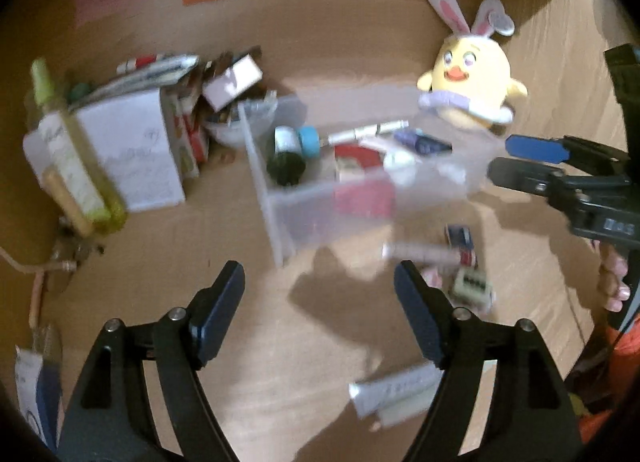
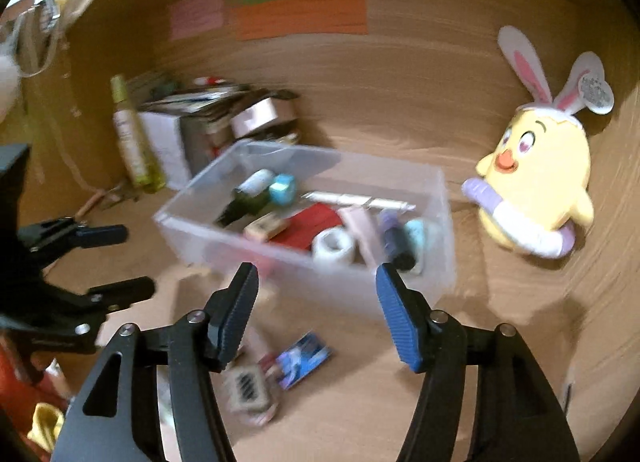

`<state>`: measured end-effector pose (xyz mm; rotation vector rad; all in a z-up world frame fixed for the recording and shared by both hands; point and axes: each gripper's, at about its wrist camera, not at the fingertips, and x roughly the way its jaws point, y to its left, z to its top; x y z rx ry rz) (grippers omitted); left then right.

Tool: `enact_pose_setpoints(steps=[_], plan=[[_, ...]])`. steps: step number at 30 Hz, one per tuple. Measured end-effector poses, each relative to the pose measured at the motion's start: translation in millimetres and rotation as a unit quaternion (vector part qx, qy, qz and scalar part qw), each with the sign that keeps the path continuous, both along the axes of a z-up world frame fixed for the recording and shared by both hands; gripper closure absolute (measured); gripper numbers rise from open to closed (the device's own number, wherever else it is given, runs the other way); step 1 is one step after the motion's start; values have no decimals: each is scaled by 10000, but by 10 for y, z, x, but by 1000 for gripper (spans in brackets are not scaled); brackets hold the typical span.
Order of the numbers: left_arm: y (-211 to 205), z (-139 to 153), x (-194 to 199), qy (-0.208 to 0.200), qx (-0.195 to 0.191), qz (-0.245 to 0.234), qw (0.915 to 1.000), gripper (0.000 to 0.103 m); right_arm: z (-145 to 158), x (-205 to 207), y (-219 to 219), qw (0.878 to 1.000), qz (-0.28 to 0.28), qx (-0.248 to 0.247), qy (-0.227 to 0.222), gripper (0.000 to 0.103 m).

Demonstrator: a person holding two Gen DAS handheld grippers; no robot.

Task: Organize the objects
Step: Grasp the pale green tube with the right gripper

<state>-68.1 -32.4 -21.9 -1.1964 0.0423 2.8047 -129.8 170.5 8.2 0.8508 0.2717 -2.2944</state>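
Both claws spread and empty: left gripper (image 1: 320, 314), right gripper (image 2: 316, 314), above loose cards (image 2: 304, 358) near the tub (image 2: 444, 222), ready for picking.

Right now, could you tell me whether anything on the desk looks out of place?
Yes: several small items lie loose on the desk in front of the clear bin, including a blue card and a stamp-like block, while similar things are already inside.

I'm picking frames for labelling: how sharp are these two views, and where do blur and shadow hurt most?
Left wrist view: motion blur smears the clear bin and the small items before it; a dark shadow lies on the table; the plush chick reads fairly well. Right wrist view: the bin and loose cards are streaked, edges bend with fisheye, corners go black.
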Motion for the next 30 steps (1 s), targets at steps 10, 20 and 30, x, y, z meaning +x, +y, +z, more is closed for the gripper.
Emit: enact_pose_setpoints(steps=[10,20,30], plan=[[-166,-206,437,-207,94,361,9991,26,-397,774,-296,9884,1405,294,-493,45],[-230,-289,538,-291,238,419,9984,25,-709,883,-396,9812,1603,664,-840,75],[-68,-309,412,-414,429,83,9982,25,-735,1036,-211,9817,1530,817,-786,87]])
